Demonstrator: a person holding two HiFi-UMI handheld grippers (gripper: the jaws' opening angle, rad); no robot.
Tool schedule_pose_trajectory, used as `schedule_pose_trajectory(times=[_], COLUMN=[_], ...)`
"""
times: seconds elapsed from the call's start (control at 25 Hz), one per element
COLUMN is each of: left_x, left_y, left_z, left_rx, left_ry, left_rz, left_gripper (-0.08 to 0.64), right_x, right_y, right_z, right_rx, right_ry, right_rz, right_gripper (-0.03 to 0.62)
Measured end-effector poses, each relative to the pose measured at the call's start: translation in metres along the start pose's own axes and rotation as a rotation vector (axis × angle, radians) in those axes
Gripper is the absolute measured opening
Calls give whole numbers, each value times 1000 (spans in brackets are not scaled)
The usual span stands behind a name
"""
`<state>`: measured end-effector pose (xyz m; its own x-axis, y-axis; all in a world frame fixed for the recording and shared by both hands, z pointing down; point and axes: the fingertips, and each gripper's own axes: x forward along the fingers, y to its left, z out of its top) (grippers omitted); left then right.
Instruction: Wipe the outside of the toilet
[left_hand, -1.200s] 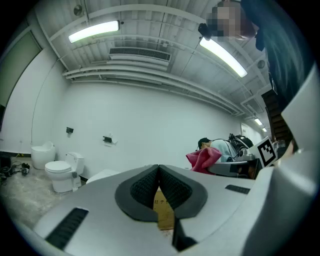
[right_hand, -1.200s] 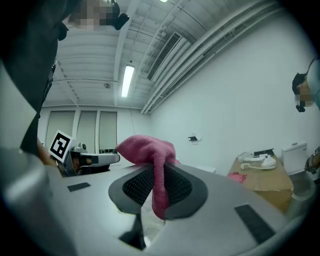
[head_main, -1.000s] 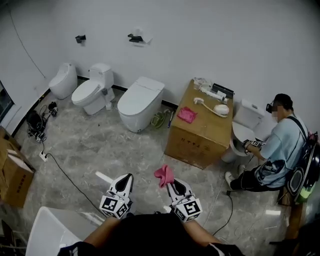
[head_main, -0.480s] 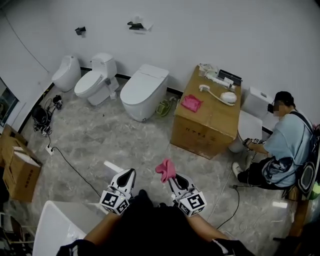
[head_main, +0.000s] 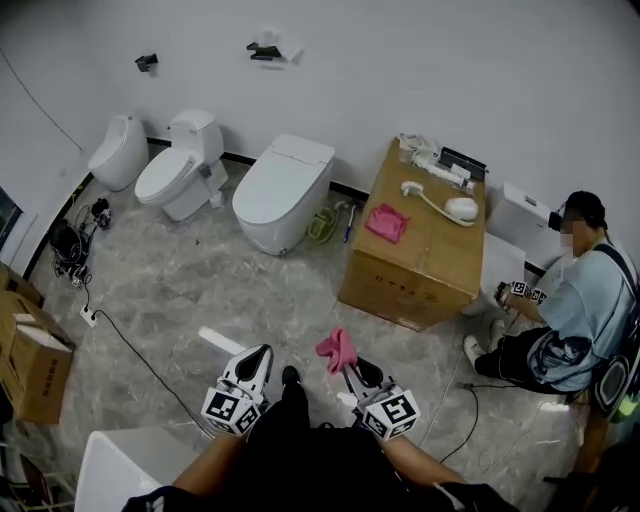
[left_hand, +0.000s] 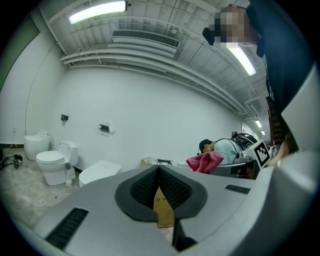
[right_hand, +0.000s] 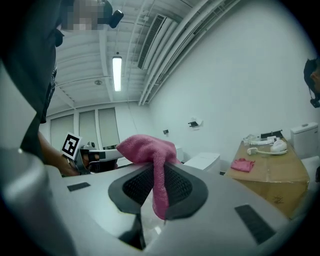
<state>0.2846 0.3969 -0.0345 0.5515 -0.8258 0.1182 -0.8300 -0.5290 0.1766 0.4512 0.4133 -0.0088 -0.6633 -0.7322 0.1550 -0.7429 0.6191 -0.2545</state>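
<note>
Wearer's on the move, stepping fwd: a dark shoe (head_main: 290, 377) now pokes out btwn the left gripper (head_main: 258, 356) and right gripper (head_main: 350, 372); it wasn't there 1 s ago. Right gripper, w/ its pink cloth (head_main: 337, 349), has drifted a bit rightward, so the pair sits wider apart. Head has turned too: cardboard box (head_main: 410, 270) and crouching person (head_main: 580, 310) have slid toward the right of the head view.

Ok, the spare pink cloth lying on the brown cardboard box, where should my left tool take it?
Probably straight from above, pinching the rumpled middle of the pink cloth: it lies flat on the brown cardboard box, leaving no edge to catch sideways.
</note>
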Motion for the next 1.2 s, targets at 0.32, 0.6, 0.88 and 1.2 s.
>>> schedule_pose_trajectory(times=[0.32, 0.6, 0.88, 1.2], left_x=[57, 84, 102, 130], left_y=[88, 166, 237, 321], left_z=[27, 48, 57, 49], left_rx=[-40, -50, -63, -82], left_ry=[-17, -44, -51, -24], left_rz=[-19, -16, 51, 90], left_gripper=[14, 14, 14, 14], right_x=[105, 185, 264, 363], right_y=[-34, -43, -36, -30], right_z=[41, 62, 67, 55], right_rx=[0, 28, 58, 82], right_ry=[15, -10, -13, 23], right_rz=[-46, -68, -1, 99], right_gripper=[71, 71, 71, 71])
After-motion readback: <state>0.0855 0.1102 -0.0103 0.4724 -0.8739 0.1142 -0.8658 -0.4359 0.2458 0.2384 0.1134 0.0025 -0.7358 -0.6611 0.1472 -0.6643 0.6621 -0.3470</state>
